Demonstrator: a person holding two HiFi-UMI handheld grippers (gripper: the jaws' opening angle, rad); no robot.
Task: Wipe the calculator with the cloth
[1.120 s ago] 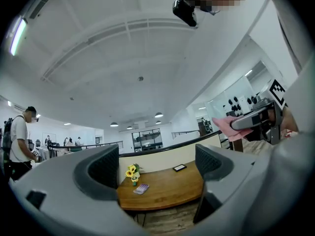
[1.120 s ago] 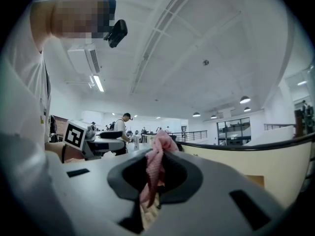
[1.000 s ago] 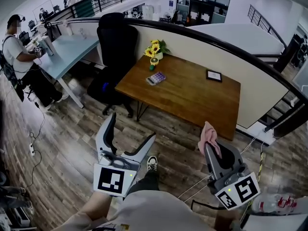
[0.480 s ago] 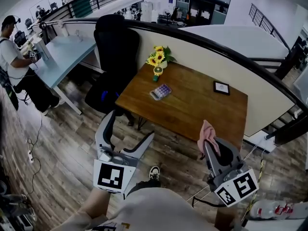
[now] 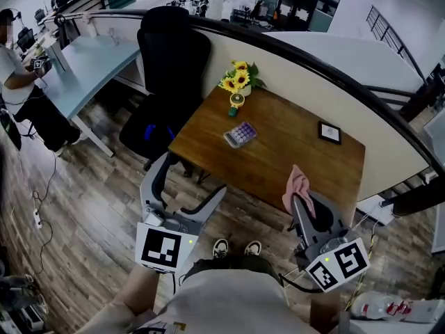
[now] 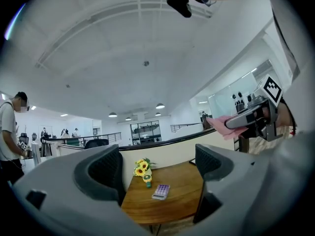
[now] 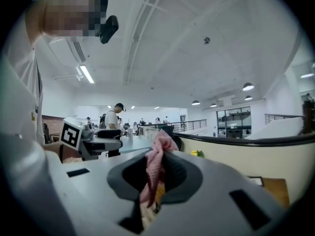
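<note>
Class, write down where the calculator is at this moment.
In the head view the calculator lies on the wooden table, left of centre, close beside the sunflowers.

left tool (image 5: 191,179) grey, dark-lined | right tool (image 5: 302,202) grey | marker cubes (image 5: 165,248) black-white

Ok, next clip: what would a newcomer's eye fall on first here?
The pink cloth stands out first, pinched in the right gripper at the lower right of the head view. Beyond both grippers stands a wooden table with the calculator near its left end, beside a small pot of sunflowers. The left gripper is open and holds nothing.
</note>
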